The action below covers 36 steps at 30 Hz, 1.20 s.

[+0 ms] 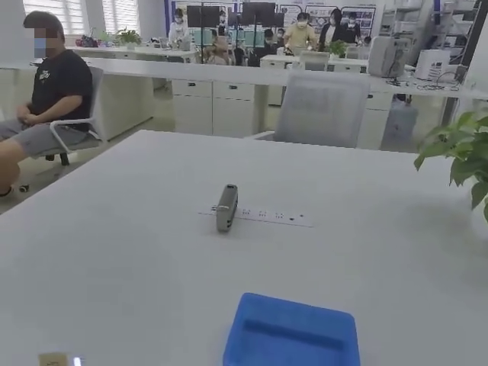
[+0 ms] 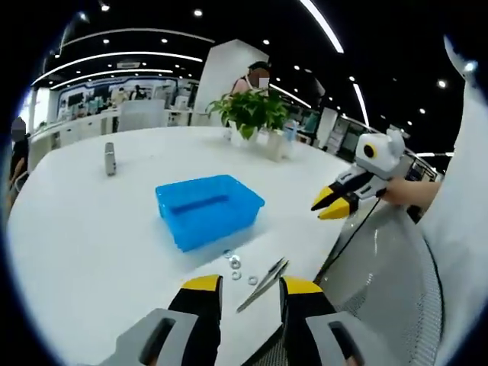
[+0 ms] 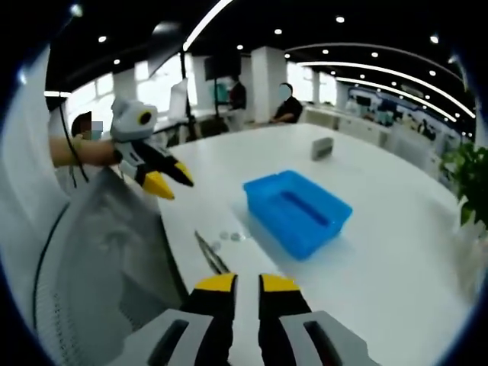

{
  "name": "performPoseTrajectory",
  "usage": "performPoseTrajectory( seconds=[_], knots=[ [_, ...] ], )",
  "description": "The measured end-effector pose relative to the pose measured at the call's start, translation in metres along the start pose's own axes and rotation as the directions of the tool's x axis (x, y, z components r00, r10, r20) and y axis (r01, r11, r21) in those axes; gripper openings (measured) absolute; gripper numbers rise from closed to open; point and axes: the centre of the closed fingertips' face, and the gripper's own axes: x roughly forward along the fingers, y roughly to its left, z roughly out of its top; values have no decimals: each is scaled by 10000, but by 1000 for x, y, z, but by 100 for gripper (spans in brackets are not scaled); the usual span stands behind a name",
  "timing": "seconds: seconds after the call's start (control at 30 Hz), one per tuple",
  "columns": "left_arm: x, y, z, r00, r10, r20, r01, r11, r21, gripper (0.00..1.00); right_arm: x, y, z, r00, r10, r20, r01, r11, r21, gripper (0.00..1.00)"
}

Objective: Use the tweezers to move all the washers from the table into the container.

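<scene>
Washers, place: the washers [image 2: 236,263] lie in a small loose cluster on the table [image 2: 91,229], between the container [image 2: 217,227] and the near edge, just beside the tweezers [image 2: 263,284].
Washers, look: we see small, flat, pale metal rings; they are too small for us to count with certainty.
Washers, handling: we judge them light, stiff and slick, lying flat against the tabletop, so they will likely skid or flip if pinched carelessly.
Washers, hold: we think the best bite is one tweezer tip through the hole and one on the outer rim, or across an edge once the ring is tipped up.
Tweezers, look: they are slim, silver and long, lying flat and slantwise near the table edge, untouched.
Tweezers, handling: we judge them thin, springy and smooth, so a grip across the middle of both arms would let a squeeze close the tips.
Container: it is a blue, open, shallow tray, well within reach beyond the washers, and we see no washers in it yet.
Left gripper [image 2: 252,288]: its jaws are spread wide with nothing between them, and it hovers above the tweezers.
Right gripper [image 3: 248,284]: its jaws stand a narrow slit apart and hold nothing, and it is raised off the table.
</scene>
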Motion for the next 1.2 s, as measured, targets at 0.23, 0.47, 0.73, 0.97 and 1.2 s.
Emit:
performPoseTrajectory(
  seconds=[0.23,0.47,0.73,0.97,1.2],
  knots=[
    [20,3,-30,9800,-452,-1940,782,9830,1659,14,13,7,-2,9987,500,-129,-498,9987,91,3],
    [36,4,-50,9439,-412,-3277,1436,9447,2947,3,15,6,-3,9985,540,-130,-537,9982,254,2],
    [48,9,-62,9138,-356,-4046,1974,9096,3657,0,18,8,-7,9980,533,-346,-530,9986,83,1],
    [46,5,-63,9059,-457,-4210,2344,8821,4086,0,22,7,-6,9976,605,-326,-608,9981,-82,2],
    [32,-6,-41,9232,-594,-3797,2407,8597,4506,0,30,21,-1,9937,1069,-348,-1096,9901,-876,6]
  ],
)
